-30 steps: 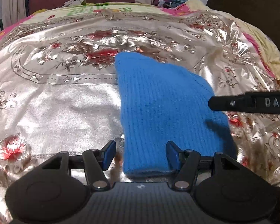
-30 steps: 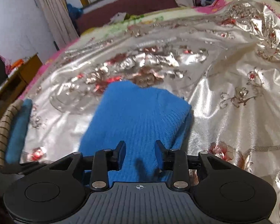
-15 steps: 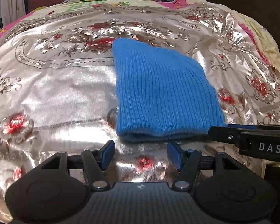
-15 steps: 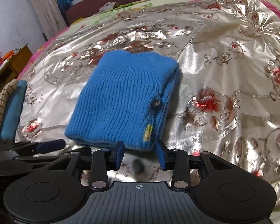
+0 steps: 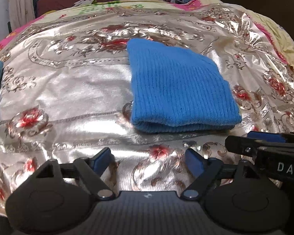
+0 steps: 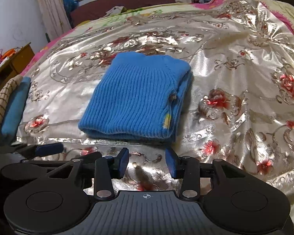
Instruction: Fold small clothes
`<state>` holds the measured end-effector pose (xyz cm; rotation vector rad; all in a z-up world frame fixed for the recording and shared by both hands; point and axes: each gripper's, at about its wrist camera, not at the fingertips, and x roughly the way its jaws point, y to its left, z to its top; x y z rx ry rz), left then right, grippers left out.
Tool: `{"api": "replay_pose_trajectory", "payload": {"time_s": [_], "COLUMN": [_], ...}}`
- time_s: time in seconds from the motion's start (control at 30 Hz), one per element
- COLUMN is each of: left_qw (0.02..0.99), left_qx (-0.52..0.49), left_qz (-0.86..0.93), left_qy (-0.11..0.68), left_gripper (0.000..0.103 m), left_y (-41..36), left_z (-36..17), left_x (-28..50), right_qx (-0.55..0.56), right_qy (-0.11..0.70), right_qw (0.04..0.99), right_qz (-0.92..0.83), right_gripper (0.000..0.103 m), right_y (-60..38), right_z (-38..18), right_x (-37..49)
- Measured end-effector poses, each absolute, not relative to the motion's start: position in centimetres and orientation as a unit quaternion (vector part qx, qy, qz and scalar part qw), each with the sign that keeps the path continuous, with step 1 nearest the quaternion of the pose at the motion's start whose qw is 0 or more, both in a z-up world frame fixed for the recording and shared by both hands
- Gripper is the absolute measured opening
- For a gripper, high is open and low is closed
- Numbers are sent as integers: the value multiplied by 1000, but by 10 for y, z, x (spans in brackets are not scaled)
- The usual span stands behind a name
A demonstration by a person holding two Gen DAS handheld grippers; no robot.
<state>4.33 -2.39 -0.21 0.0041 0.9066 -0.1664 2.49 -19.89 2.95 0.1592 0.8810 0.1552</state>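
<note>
The shiny floral bedspread (image 5: 72, 90) now shows bare between both tools and the blue knit garment (image 6: 135, 96), lying folded mid-bed. A second ago the left gripper (image 5: 148, 159) and right gripper (image 6: 147, 161) reached over it; both have backed off, jaws open and empty, so this fold looks finished.

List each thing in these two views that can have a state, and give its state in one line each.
Blue sweater: folded, lying flat on the bedspread, held by neither gripper.
Left gripper: open, empty, short of the sweater.
Right gripper: open, empty, short of the sweater.
Bedspread: spread out, wrinkled.
Blue cloth: folded, at the left edge.
Checked cloth: folded, beside the blue cloth.
</note>
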Motion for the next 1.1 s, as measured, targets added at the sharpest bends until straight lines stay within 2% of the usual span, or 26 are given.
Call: {"api": "replay_pose_trajectory", "payload": {"time_s": [0.07,0.37,1.1], "left_qw": [894,894,891], "left_qx": [3,26,25], "left_qz": [-74,-54,-39], "left_qy": [441,444,452], "left_gripper": [92,101,101], "left_y": [-24,-28,-26], "left_z": [-4,-4,-2], "left_x": [41,37,35], "right_qx": [75,73,63], "right_qy": [426,438,438], "right_qw": [899,894,896], "right_qz": [68,54,35], "right_gripper": [47,48,55], "right_y": [-200,-203,-201], "right_z": [28,16,14], "right_x": [22,14,9]}}
